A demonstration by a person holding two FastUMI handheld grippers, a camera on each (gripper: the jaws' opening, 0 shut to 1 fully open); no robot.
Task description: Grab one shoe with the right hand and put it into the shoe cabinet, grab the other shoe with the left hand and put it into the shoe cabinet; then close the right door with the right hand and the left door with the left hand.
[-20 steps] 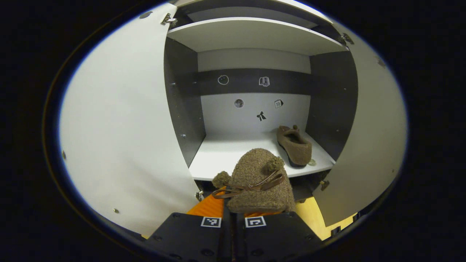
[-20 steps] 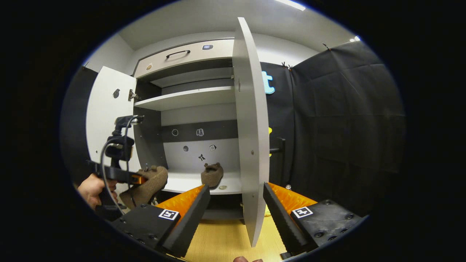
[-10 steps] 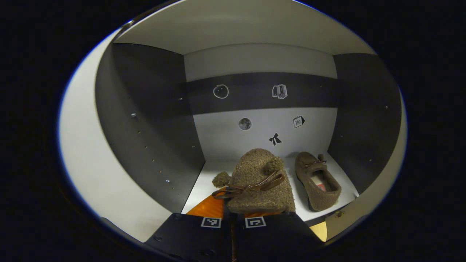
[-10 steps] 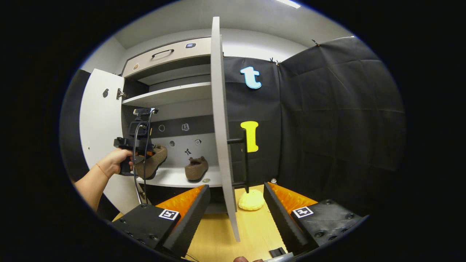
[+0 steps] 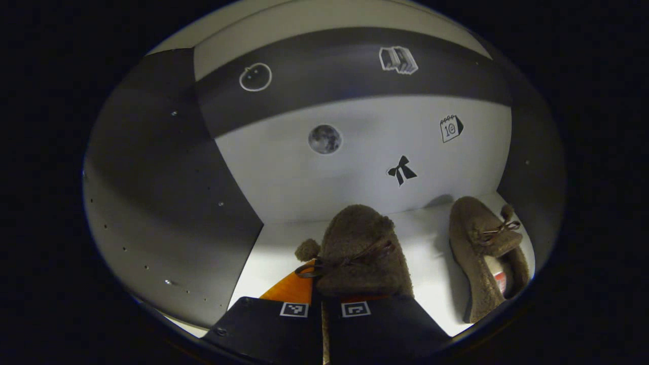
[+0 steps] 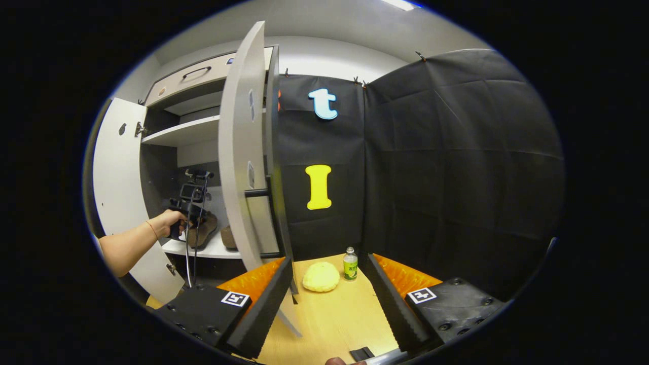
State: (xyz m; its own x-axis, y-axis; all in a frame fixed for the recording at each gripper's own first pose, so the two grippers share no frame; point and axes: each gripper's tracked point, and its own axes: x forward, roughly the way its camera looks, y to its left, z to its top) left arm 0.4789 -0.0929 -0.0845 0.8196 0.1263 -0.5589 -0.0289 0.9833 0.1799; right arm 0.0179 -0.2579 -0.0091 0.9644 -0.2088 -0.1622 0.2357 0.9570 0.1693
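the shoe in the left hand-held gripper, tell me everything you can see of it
The held shoe is a brown slipper-style flat of fuzzy, boucle-like fabric, with a thin brown ribbon bow across the top and small fuzzy pompoms. The left hand-held gripper is shut on its near end, so its rounded toe points away toward the back wall of the shoe cabinet. It sits low over the white shelf, left of the other shoe and apart from it. Whether it touches the shelf yet cannot be told.
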